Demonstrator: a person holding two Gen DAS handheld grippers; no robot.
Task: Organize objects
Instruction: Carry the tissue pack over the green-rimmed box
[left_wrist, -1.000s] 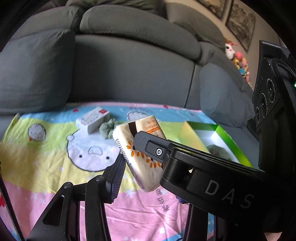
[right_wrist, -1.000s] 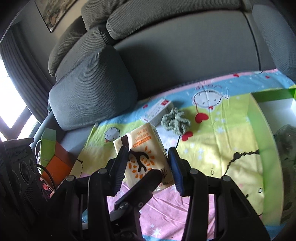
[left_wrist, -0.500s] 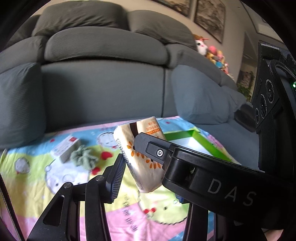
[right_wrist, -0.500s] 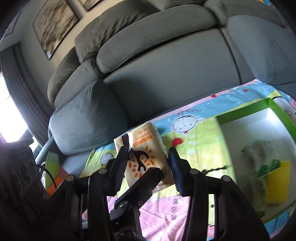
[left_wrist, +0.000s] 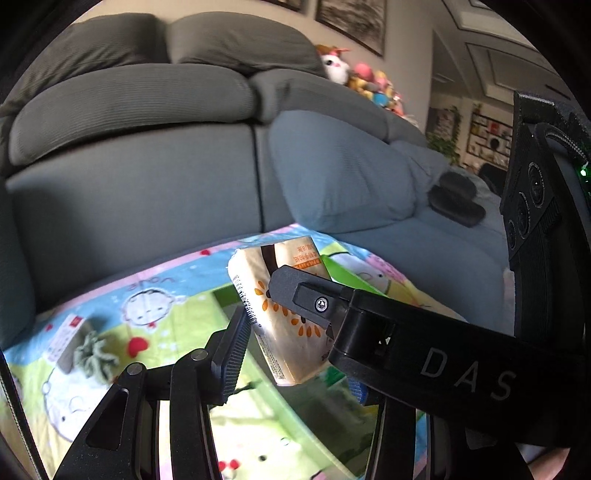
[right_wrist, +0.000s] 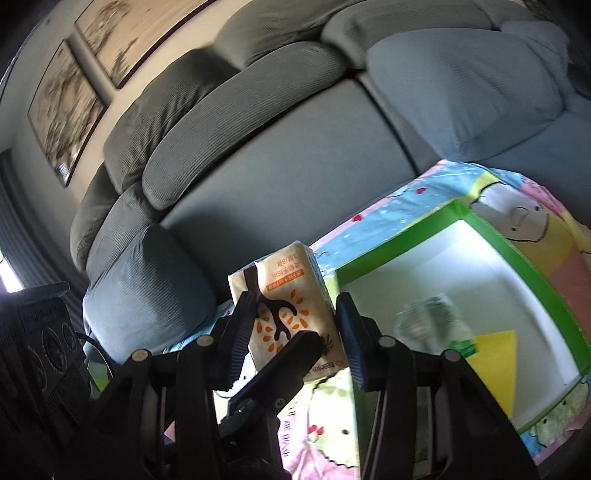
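A cream tissue pack (left_wrist: 284, 317) printed with a brown tree and orange leaves hangs in the air, tilted, above a cartoon blanket (left_wrist: 162, 295). Both grippers hold it. My left gripper (left_wrist: 295, 354) is shut on it; its left finger (left_wrist: 232, 350) presses the pack's edge and the other finger is hidden behind the right gripper's body. In the right wrist view my right gripper (right_wrist: 293, 328) is shut on the same pack (right_wrist: 288, 291), one pad on each side. A green-rimmed white box (right_wrist: 517, 258) lies just right of the pack.
Inside the green box lie a clear wrapped item (right_wrist: 432, 325) and a yellow piece (right_wrist: 495, 354). A small white-and-red box (left_wrist: 66, 339) and a green scrunchie (left_wrist: 92, 354) rest on the blanket at the left. A grey sofa (left_wrist: 147, 177) rises behind, bearing a black object (left_wrist: 458, 199).
Both grippers have carried the pack to the right, from over the open blanket to the green box's near corner. The small box and scrunchie have slid to the left of the left wrist view.
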